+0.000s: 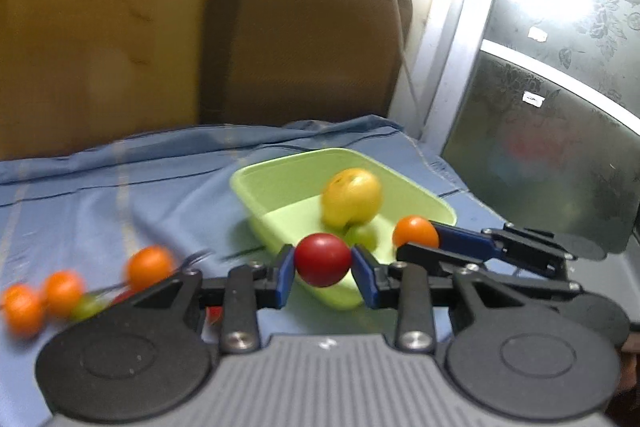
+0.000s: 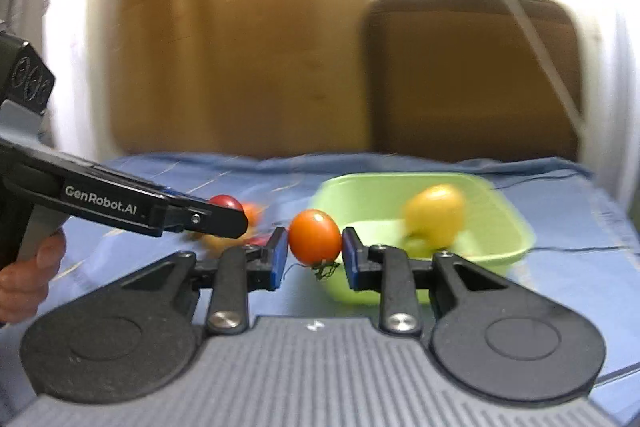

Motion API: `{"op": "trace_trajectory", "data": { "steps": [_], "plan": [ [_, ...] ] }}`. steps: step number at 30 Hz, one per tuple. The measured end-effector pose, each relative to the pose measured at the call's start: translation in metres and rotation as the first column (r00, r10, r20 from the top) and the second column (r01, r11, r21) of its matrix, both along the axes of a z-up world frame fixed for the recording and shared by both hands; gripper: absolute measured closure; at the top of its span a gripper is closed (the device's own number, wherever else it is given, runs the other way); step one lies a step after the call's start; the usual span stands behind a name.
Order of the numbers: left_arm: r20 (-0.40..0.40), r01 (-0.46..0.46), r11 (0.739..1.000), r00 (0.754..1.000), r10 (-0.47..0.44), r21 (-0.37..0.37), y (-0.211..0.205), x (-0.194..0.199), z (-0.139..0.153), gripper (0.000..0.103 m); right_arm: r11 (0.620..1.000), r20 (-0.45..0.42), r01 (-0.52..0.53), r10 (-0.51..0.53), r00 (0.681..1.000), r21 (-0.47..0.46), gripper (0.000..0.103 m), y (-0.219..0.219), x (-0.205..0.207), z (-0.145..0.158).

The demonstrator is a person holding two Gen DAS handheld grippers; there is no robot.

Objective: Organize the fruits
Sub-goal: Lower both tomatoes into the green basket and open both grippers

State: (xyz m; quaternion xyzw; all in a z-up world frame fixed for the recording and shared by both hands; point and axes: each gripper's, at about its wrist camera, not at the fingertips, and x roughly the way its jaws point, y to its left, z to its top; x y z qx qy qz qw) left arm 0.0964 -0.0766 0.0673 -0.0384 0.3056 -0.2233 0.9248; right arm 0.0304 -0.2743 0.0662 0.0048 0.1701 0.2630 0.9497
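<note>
Left gripper (image 1: 323,277): its blue pads are clamped on a red tomato (image 1: 323,259), one pad on each side; the fruit hangs just above the near corner of the green tub (image 1: 280,171).
Right gripper (image 2: 315,259): its pads are closed on an orange tomato (image 2: 315,237) whose green stem hangs below; it sits near the tub's near left corner. In the left wrist view the same gripper reaches in from the right with the orange fruit at its tip, at the tub's near rim.
Green tub: a light green rectangular container resting on the blue cloth (image 1: 100,187), open side up.
In the tub: a large yellow fruit (image 1: 351,197) with a smaller green fruit (image 1: 362,235) just in front of it, touching or nearly so; blur hides the exact contact.
Loose fruit: three orange tomatoes (image 1: 60,289) lie in a loose row on the cloth to the left of the tub, with a small green fruit and something red among them, blurred.
Left hand (image 2: 28,279): grips the handle of the left gripper at the left edge of the right wrist view.
Backdrop: a brown cushion (image 1: 304,39) stands behind the cloth.
</note>
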Motion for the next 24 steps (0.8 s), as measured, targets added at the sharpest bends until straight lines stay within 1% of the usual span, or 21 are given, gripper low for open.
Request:
{"op": "trace_trajectory", "data": {
  "steps": [4,5,7,12,13,18,19,20,22,24],
  "plan": [
    [-0.025,0.009,0.999,1.0,-0.008,0.033,-0.028,0.027,-0.012,0.072,0.996,-0.007,0.092,-0.092,0.996,-0.019,0.071,-0.02,0.03,-0.006],
    [-0.033,0.012,0.999,0.999,-0.011,0.037,-0.034,0.031,-0.015,0.072,0.996,-0.007,0.092,-0.092,0.996,-0.019,0.071,-0.02,0.03,-0.006],
    [-0.04,0.021,0.999,0.999,-0.019,0.039,-0.04,0.035,-0.02,0.073,0.993,-0.022,0.116,-0.117,0.993,-0.029,0.071,-0.026,0.043,-0.012],
    [-0.026,0.005,0.998,1.0,-0.003,0.064,-0.044,0.038,-0.027,0.071,0.991,-0.034,0.126,-0.127,0.991,-0.032,0.071,-0.028,0.049,-0.021],
    [-0.025,0.001,0.998,1.0,0.001,0.069,-0.044,0.039,-0.027,0.069,0.991,-0.028,0.126,-0.127,0.991,-0.032,0.07,-0.028,0.049,-0.021],
    [-0.022,-0.004,0.999,1.0,0.005,0.049,-0.04,0.039,-0.026,0.067,0.99,-0.008,0.139,-0.139,0.99,-0.03,0.07,-0.026,0.051,-0.023],
    [-0.019,-0.008,0.999,1.0,0.009,0.044,-0.039,0.037,-0.025,0.065,0.99,-0.01,0.141,-0.141,0.99,-0.023,0.068,-0.028,0.051,-0.024],
    [-0.013,-0.014,0.999,1.0,0.014,0.039,-0.037,0.035,-0.024,0.059,0.989,-0.008,0.144,-0.145,0.989,-0.015,0.063,-0.029,0.051,-0.024],
    [0.005,-0.017,1.0,1.0,0.017,0.019,-0.031,0.025,-0.019,0.056,0.985,0.004,0.17,-0.17,0.985,0.017,0.057,-0.035,0.047,-0.022],
    [0.03,-0.019,1.0,0.999,0.019,0.01,-0.022,0.014,-0.013,0.056,0.984,0.007,0.177,-0.177,0.984,0.029,0.057,-0.037,0.047,-0.022]
  ]
}}
